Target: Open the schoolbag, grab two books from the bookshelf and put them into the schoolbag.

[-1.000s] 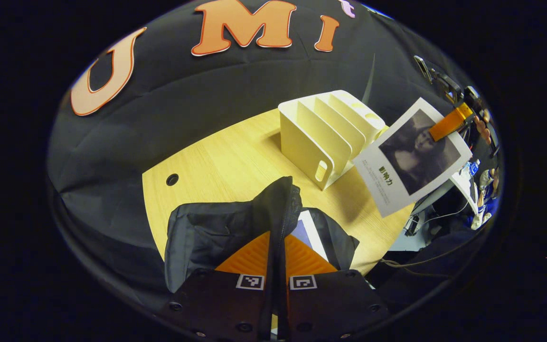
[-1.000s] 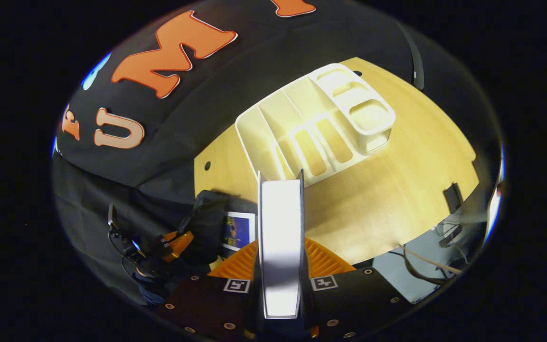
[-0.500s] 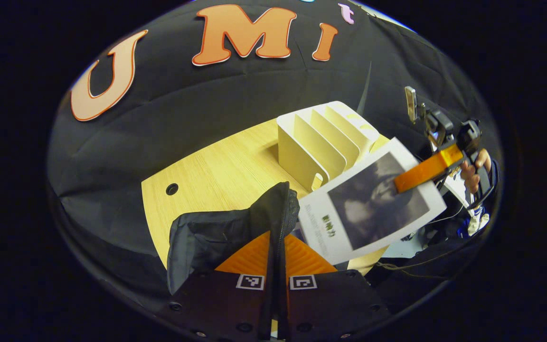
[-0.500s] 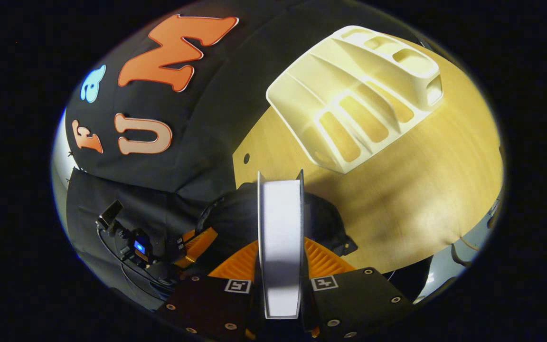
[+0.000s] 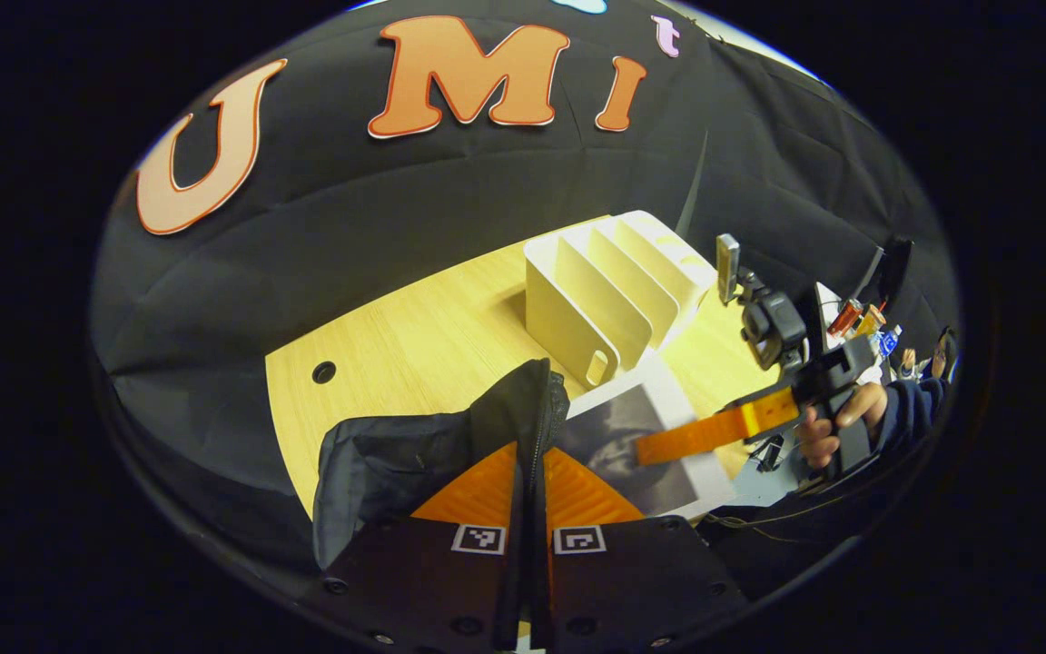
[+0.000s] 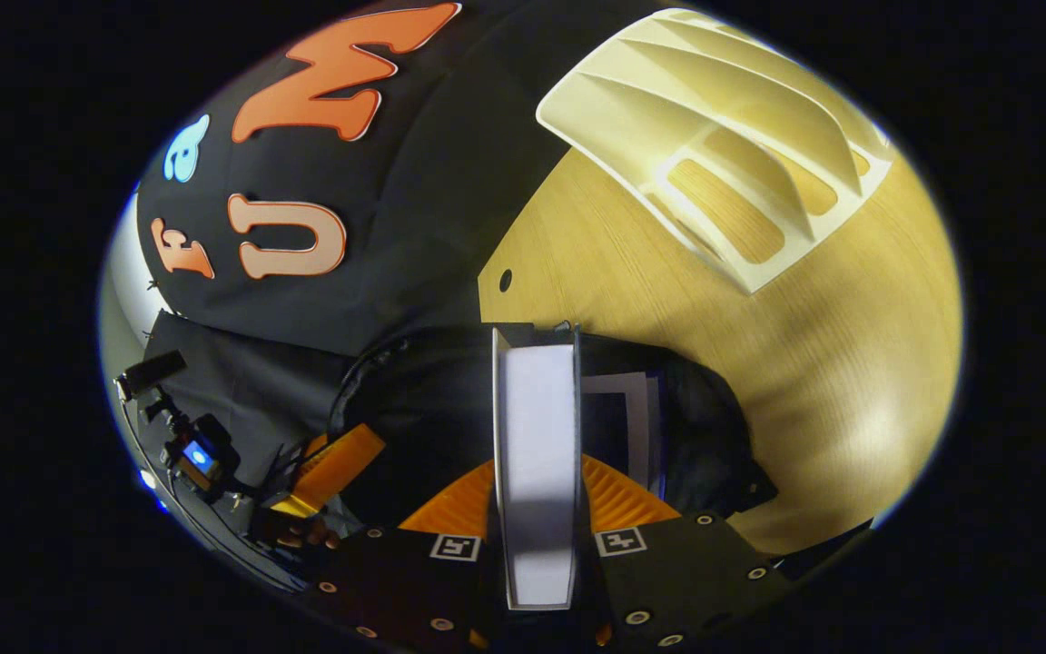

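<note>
My left gripper [image 5: 530, 465] is shut on the raised zipper edge of the black schoolbag [image 5: 405, 450], holding its mouth open. In the left gripper view the white book with a dark portrait cover [image 5: 618, 436] hangs low over the bag's opening, with my right gripper [image 5: 659, 447] shut on it and a hand behind. In the right gripper view that book [image 6: 537, 427] stands edge-on between my right gripper's [image 6: 537, 477] fingers, above the open schoolbag [image 6: 423, 409]. Another book [image 6: 625, 409] lies inside the bag. The left gripper [image 6: 355, 447] holds the bag's left rim.
The white slotted bookshelf [image 5: 609, 286] stands on the wooden table [image 5: 414, 327] behind the bag; its slots [image 6: 723, 154] hold no books. A cable hole [image 5: 324, 371] is near the table's left edge. Black cloth walls close in behind and to the left.
My right gripper has carried the portrait book down and leftward from beside the bookshelf to just over the bag's mouth. My left gripper has kept its hold on the bag's edge.
</note>
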A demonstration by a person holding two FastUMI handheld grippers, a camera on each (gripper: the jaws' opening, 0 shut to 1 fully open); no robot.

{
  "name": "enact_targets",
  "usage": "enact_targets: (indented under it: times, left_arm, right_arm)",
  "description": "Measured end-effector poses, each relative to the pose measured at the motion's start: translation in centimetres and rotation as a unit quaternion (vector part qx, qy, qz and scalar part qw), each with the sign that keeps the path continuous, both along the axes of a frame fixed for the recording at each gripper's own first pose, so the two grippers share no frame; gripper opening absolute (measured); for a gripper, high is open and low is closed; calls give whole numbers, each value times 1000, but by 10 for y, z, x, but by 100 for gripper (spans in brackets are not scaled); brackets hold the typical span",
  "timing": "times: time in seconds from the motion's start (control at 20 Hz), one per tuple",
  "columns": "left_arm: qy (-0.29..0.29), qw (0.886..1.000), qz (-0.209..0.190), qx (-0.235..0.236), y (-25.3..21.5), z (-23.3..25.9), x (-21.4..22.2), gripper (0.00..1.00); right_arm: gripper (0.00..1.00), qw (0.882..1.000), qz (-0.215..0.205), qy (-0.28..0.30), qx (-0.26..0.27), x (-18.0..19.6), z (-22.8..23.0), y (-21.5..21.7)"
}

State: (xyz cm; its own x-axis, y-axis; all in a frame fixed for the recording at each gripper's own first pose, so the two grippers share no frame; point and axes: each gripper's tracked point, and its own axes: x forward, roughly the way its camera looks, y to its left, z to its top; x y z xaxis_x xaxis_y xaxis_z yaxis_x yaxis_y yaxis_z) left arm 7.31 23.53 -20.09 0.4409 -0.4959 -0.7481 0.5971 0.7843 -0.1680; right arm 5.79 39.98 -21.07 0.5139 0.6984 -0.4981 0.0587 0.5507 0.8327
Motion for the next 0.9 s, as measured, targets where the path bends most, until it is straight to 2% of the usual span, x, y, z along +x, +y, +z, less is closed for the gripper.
enact_targets:
  times: [0.4, 0.55, 0.65, 0.75, 0.8, 0.85, 0.9]
  left_arm:
    - [-3, 1000, -25, -6, -29, 1, -7, 5]
    - [2, 999, -30, -11, -35, -4, -13, 5]
    - [3, 1000, -20, -17, -31, -6, -11, 5]
    - [0, 1000, -15, -12, -24, -12, -12, 5]
    - [0, 1000, -16, -15, -26, -14, -13, 5]
    - [1, 1000, -17, -14, -29, -15, -16, 5]
    - [1, 1000, -17, -12, -30, -18, -17, 5]
  right_arm:
    - [31, 998, -11, 14, 62, 10, -43, 54]
    - [33, 998, -3, 20, 63, 12, -53, 63]
    - [36, 999, -2, 32, 28, 11, -62, 59]
    - [49, 999, 11, 33, -35, 9, -76, 48]
    - [41, 998, 14, 26, -55, 10, -75, 38]
    - [66, 997, 14, 23, -71, 10, -74, 30]
    - [76, 996, 17, 19, -83, 12, -71, 21]
